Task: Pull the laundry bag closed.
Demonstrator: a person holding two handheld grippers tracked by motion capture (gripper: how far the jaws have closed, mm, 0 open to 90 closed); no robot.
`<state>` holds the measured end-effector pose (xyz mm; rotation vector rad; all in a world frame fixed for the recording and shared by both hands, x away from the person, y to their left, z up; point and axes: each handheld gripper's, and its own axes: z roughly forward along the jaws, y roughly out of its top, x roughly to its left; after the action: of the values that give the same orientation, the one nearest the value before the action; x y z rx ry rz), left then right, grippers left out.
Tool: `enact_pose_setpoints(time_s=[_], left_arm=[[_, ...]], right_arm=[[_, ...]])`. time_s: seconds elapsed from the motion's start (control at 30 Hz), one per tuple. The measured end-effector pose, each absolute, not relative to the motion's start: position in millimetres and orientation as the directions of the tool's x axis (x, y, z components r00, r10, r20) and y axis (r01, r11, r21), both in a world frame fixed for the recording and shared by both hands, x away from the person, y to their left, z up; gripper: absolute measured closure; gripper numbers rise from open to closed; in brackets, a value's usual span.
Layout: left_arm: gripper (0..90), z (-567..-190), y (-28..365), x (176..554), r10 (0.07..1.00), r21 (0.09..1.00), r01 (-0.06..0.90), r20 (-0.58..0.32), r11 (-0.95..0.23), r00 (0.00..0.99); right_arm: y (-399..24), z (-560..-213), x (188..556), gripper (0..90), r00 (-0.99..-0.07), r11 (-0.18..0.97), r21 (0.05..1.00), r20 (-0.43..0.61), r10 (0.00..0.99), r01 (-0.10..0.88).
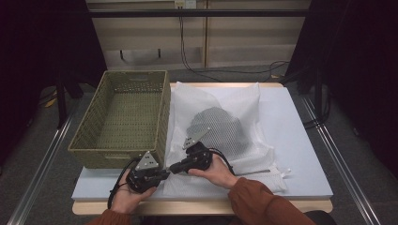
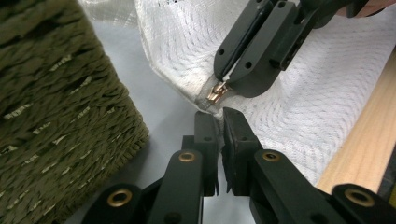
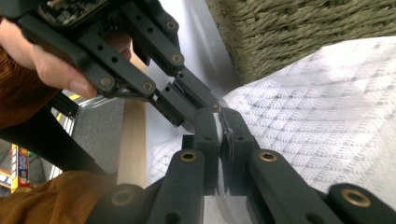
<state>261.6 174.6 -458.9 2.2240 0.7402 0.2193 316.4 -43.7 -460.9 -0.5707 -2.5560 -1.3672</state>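
A pale blue worktop (image 1: 300, 140) stands in a dark room. Beside one woven basket (image 1: 124, 117) lies one white mesh bag (image 1: 225, 136); left gripper (image 2: 219, 114) clamps its corner, right gripper (image 2: 224, 84) its zipper pull (image 2: 217, 92).

Woven basket (image 1: 123, 117) stood on the left half of the table (image 1: 300, 140), its right wall just beside the white mesh laundry bag (image 1: 220, 136); only a narrow strip of bare table lay between them at the near corner. Both tongs crowded that corner. Bare table lay right of the bag. Basket interior was open from above.
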Motion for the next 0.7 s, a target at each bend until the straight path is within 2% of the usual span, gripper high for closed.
enact_pose_setpoints(time_s=[0.2, 0.33, 0.37, 0.5, 0.63, 0.7], left_arm=[[80.2, -456.5, 179.1, 265.5, 0.582, 0.735, 0.475, -0.135, -0.485, 0.802], [79.6, -457.8, 173.2, 268.1, 0.573, 0.721, 0.471, -0.124, -0.508, 0.810], [75.8, -458.1, 172.3, 269.1, 0.564, 0.720, 0.469, -0.131, -0.511, 0.816], [72.7, -458.4, 170.2, 271.0, 0.569, 0.722, 0.466, -0.122, -0.511, 0.813], [85.0, -459.4, 169.5, 270.2, 0.554, 0.722, 0.456, -0.121, -0.521, 0.824], [87.4, -458.4, 171.3, 270.6, 0.564, 0.719, 0.464, -0.121, -0.518, 0.817]], right_arm=[[-50.3, -460.8, 317.0, 86.9, -0.910, 0.502, 0.759, 0.335, 0.245, 0.415], [-51.5, -460.7, 316.7, 86.9, -0.913, 0.506, 0.760, 0.334, 0.234, 0.408], [-51.9, -460.4, 316.3, 86.9, -0.914, 0.506, 0.762, 0.335, 0.227, 0.405], [-52.2, -459.6, 315.5, 86.9, -0.915, 0.507, 0.762, 0.337, 0.221, 0.403], [-52.5, -459.8, 316.1, 87.0, -0.915, 0.506, 0.762, 0.336, 0.224, 0.404], [-53.3, -460.5, 317.0, 87.0, -0.912, 0.506, 0.760, 0.336, 0.234, 0.409]])
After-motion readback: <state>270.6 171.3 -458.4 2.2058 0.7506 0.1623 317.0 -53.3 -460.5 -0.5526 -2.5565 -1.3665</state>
